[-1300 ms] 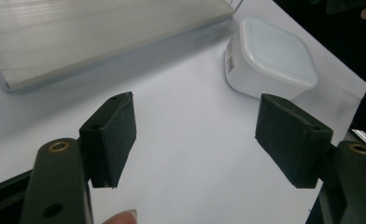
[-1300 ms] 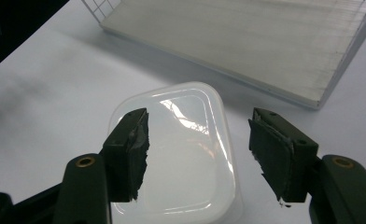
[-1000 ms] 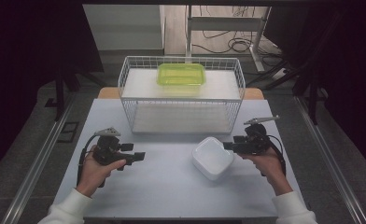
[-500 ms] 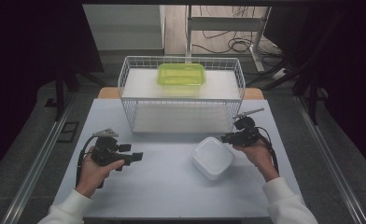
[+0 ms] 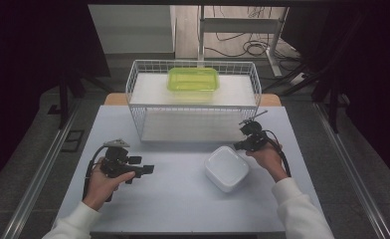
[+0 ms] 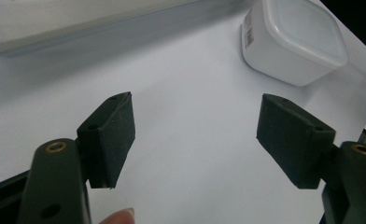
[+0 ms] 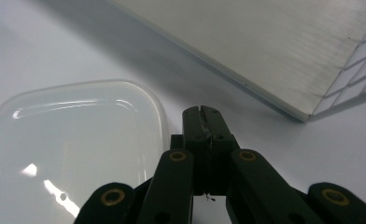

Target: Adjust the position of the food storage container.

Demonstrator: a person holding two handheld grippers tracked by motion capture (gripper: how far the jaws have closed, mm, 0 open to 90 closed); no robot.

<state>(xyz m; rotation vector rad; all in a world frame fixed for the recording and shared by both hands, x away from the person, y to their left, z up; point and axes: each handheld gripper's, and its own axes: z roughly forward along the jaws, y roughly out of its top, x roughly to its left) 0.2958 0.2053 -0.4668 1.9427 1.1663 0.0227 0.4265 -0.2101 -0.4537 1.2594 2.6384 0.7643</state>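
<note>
My pale grey bench (image 5: 183, 199) carries a white wire basket (image 5: 193, 102) at its far side, with a translucent lime-green lidded plastic box (image 5: 193, 79) resting on top of it toward the back. Nearer me, right of centre, sits a white square plastic container with rounded corners and a lid (image 5: 226, 168), standing flat on the bench in front of the basket. My left gripper (image 5: 142, 170) hovers over bare bench at the left, its jaws spread wide with nothing between them. My right gripper (image 5: 239, 145) sits just beside the container's far right corner, jaws pressed together and empty.
</note>
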